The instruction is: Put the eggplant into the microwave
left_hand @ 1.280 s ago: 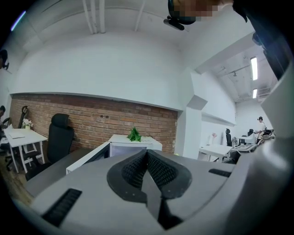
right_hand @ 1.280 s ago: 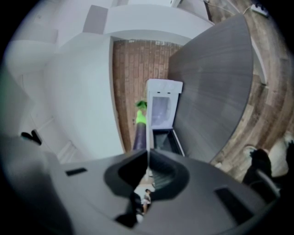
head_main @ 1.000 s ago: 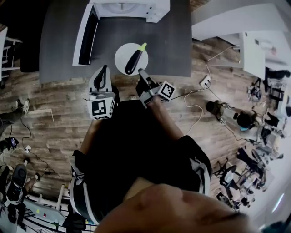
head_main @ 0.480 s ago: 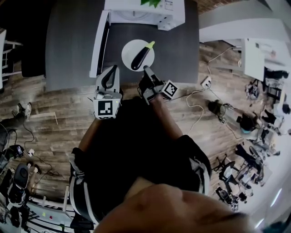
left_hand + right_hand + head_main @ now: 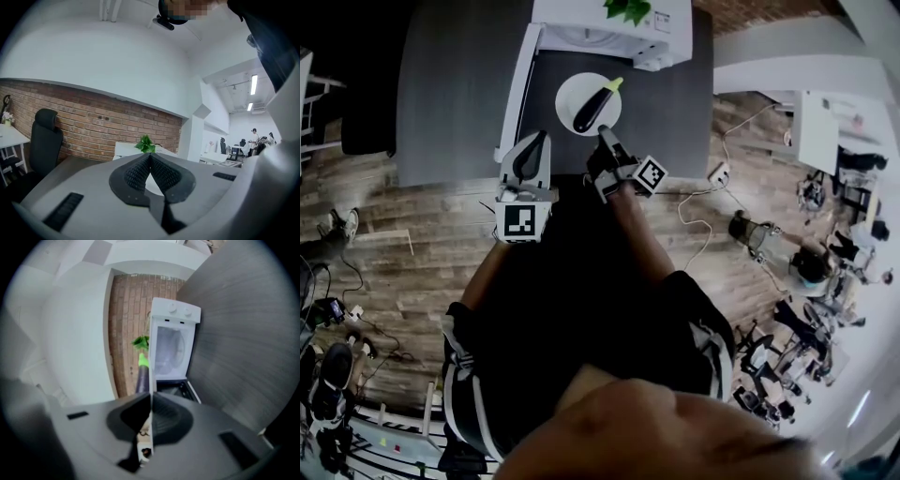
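Since the earlier frames, the plate (image 5: 572, 92) carrying the eggplant (image 5: 589, 111) has drawn nearer to the microwave (image 5: 600, 33), and both grippers have advanced with it.

Right gripper (image 5: 606, 141): the jaws are pressed together on the near rim of the plate. In the right gripper view the rim appears edge-on as a thin white line pinched between the pads. That view is turned on its side, so the table (image 5: 459, 84) fills its right half.

Left gripper (image 5: 536, 141): the jaws are closed, the pads meet at their tips, and nothing lies between them. It hangs to the left of the plate, apart from it, over the near edge of the table and close to the outer end of the microwave door (image 5: 514, 94).

Eggplant: dark purple, lying slantwise on the white plate with its green stem end toward the microwave. Whether the plate touches the table cannot be told.

Microwave: white, standing at the far side of the dark grey table. Its door is swung open to the left in the head view, and the cavity faces the plate. A green plant (image 5: 626, 9) stands on top.

Surroundings: a brick wall (image 5: 84, 122) and a black office chair (image 5: 44, 140) lie beyond the table, with a wooden floor (image 5: 412, 262) around it.
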